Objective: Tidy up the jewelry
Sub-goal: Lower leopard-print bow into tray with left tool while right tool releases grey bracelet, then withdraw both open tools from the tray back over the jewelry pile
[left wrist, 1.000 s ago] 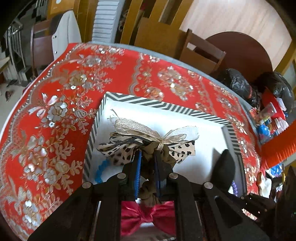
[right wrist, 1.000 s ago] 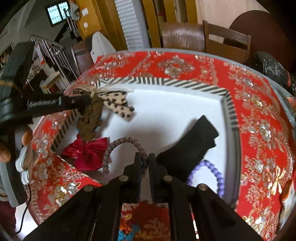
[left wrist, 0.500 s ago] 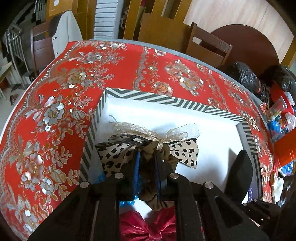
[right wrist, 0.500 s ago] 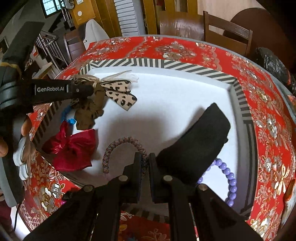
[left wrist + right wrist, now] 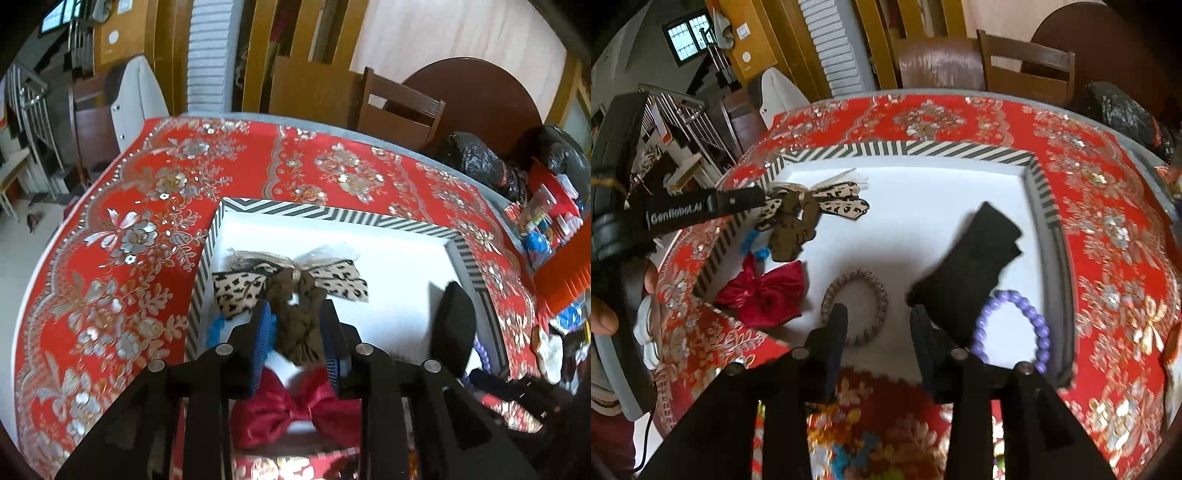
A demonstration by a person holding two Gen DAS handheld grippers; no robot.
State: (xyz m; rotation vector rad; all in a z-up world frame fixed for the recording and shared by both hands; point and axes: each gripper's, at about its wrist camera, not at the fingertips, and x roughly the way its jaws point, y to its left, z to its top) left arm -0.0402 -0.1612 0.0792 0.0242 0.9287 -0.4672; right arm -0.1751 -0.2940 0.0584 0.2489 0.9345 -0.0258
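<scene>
Both sets of jaws have just been opening since a second ago: left gripper was clamped on the brown leopard-print fabric scrunchie with bow, now its blue-padded fingers are standing apart with the scrunchie lying loose between them, pads not pressing. Right gripper was shut beside the black fabric pouch, now its jaws are spreading wide with nothing between them; the pouch is lying just ahead and right of its right finger, the braided grey-pink round bracelet just ahead of its left finger. Purple beaded bracelet is sitting right of the right gripper, next to the pouch. Red satin bow is lying below the left gripper's fingers, a blue beaded piece just to their left. Everything is sitting inside the white tray with black-and-white striped rim on the red floral sequinned tablecloth.
</scene>
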